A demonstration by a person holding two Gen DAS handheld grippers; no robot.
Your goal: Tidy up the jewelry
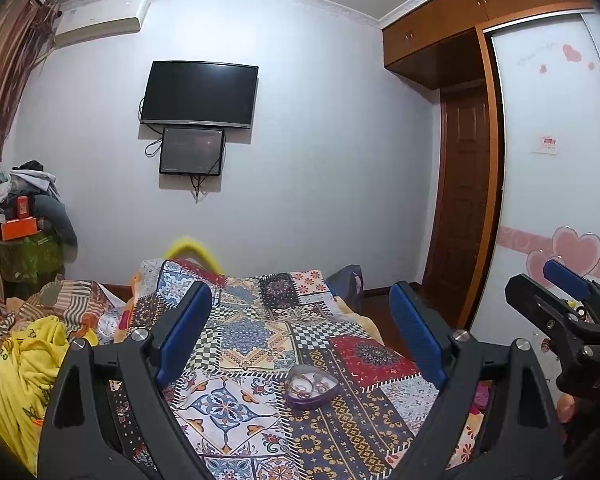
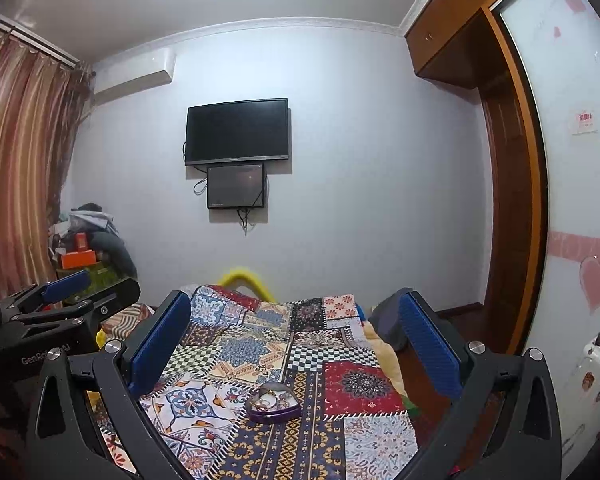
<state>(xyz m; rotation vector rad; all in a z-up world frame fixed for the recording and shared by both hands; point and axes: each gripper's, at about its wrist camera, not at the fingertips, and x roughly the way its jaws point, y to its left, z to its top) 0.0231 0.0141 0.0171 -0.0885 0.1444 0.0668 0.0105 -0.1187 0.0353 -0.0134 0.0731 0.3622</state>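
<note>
The heart-shaped purple jewelry box (image 1: 311, 387) lies on the patchwork bedspread (image 1: 260, 332), open at the top, with a few rings or bangles and other small pieces inside; what each piece is, I cannot tell at this size. In the right wrist view the same jewelry box (image 2: 274, 403) sits low and a little left of the middle line between the two blue pads.

The point of the heart seems to turn toward the cameras and the two lobes away, so its long axis runs about along the line of approach, but I am not sure of this.

The left gripper (image 1: 302, 336) hangs above the bed with its jaws wide apart and nothing between them; the box is ahead and below, almost centred. The right gripper (image 2: 296, 344) is also wide apart and empty, and it stands just beside the left one on its right.

Neither gripper touches the box. I judge both are about equally near; the box is slightly more centred for the left, so that one needs mainly to go forward and down.
</note>
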